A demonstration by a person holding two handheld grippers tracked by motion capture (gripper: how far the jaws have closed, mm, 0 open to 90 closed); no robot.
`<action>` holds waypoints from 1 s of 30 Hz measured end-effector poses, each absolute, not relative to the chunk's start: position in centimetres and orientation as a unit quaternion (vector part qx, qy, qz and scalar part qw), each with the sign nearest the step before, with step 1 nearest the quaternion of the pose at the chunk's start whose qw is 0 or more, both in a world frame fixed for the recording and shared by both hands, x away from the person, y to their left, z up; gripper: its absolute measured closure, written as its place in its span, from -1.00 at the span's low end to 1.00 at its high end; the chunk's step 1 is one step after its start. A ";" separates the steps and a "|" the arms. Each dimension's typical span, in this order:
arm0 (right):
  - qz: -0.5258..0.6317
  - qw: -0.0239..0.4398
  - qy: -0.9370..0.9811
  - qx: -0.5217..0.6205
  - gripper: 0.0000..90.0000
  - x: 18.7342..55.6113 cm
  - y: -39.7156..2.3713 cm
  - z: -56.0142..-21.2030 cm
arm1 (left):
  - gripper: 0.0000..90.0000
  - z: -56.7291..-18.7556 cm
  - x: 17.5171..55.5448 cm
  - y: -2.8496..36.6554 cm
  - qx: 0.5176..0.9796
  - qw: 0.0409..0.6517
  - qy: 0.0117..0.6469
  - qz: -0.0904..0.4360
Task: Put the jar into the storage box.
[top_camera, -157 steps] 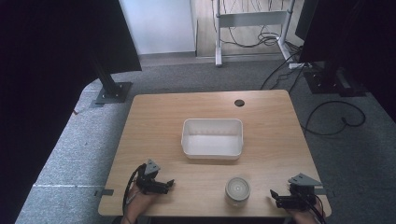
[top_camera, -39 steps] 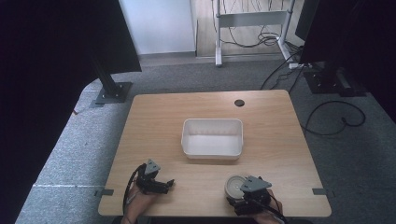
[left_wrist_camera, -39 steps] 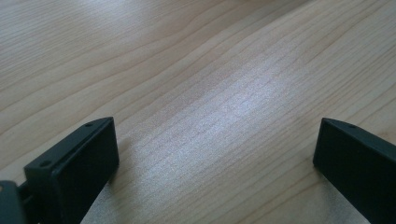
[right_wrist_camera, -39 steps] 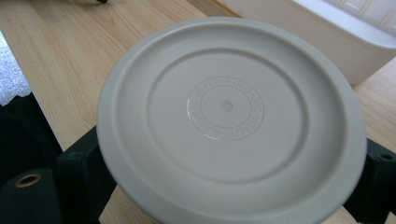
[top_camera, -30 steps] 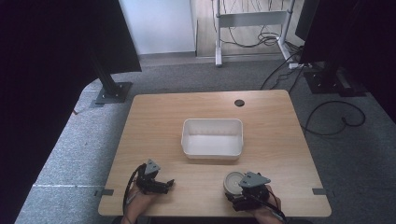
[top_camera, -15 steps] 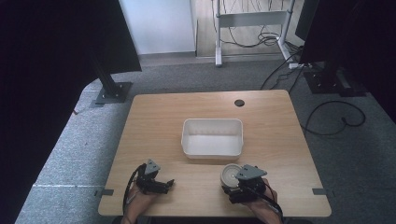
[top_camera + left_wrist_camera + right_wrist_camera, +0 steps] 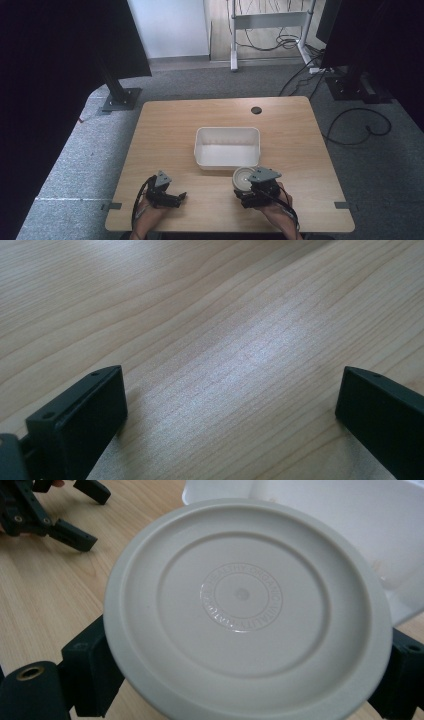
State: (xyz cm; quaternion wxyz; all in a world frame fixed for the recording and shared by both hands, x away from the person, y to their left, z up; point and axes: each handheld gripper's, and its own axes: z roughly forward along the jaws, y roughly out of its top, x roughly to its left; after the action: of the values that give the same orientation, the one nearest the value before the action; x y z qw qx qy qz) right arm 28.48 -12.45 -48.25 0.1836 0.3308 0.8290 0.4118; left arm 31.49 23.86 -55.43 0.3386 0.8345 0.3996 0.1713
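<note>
A round white container with a flat embossed lid (image 7: 243,176) (image 7: 245,600) sits between the jaws of my right gripper (image 7: 246,184) (image 7: 245,680), which is shut on its sides. The container is just in front of the near right corner of the white rectangular bin (image 7: 227,131) (image 7: 320,510), and in the right gripper view its lid overlaps the bin's wall. My left gripper (image 7: 175,196) (image 7: 230,410) rests open on the wood at the near left, nothing between its jaws. It also appears far off in the right gripper view as the left gripper (image 7: 55,515).
The wooden table (image 7: 165,130) has a black cable hole (image 7: 256,110) at its far edge. The bin looks bare inside. Dark stands, monitors and cables surround the table on the grey carpet.
My right gripper came in from the near right corner to the round container, shut on it, and has carried it leftward and toward the bin. The left gripper has stayed put.
</note>
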 end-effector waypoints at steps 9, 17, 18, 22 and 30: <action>0.414 0.185 0.828 0.329 -0.79 29.9 -11.5 -47.7 | -1.00 -55.4 31.5 23.9 0.835 0.338 0.400 0.171; 0.417 0.186 0.825 0.333 -0.79 30.9 -11.0 -47.2 | -1.00 -55.4 31.5 23.9 0.835 0.338 0.399 0.171; 0.417 0.186 0.825 0.333 -0.79 31.0 -10.9 -47.2 | -1.00 -55.4 31.5 23.9 0.835 0.338 0.399 0.171; 0.418 0.188 0.825 0.330 -0.79 31.5 -10.5 -46.9 | -1.00 -55.4 31.5 23.9 0.836 0.337 0.399 0.171; 0.420 0.191 0.823 0.332 -0.79 32.5 -9.7 -46.4 | -1.00 -55.4 31.5 23.9 0.835 0.337 0.399 0.171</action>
State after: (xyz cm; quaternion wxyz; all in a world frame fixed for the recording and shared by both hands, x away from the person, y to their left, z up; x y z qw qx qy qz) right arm 32.53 -9.68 -46.38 0.1907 0.3322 0.8227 0.4200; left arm 31.49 23.89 -55.41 0.3373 0.8354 0.3987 0.1711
